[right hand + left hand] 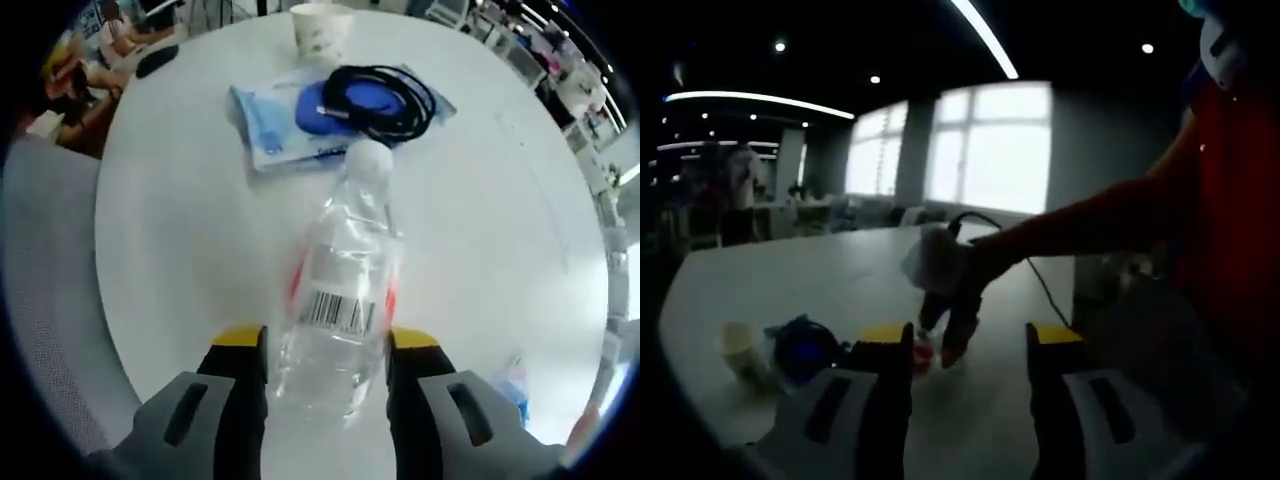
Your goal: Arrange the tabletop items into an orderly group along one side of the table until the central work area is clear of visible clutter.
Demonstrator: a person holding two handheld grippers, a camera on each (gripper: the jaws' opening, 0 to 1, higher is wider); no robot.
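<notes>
My right gripper (325,350) is shut on a clear plastic bottle (340,290) with a white cap and a barcode label, held over the white table (180,220). Beyond its cap lie a blue packet (270,125) with a coiled black cable (385,100) on it, and a paper cup (322,30). In the dim left gripper view, my left gripper (970,340) stands open and holds nothing. Ahead of it a red-sleeved arm carries the right gripper (945,335) with the bottle (924,352) low over the table (790,275). The cup (740,350) and the blue bundle (805,345) sit at its left.
A grey chair (50,300) stands against the table's edge in the right gripper view. A small clear object (510,385) lies near the right jaw. A person (735,185) stands among desks far back, with windows (990,150) behind.
</notes>
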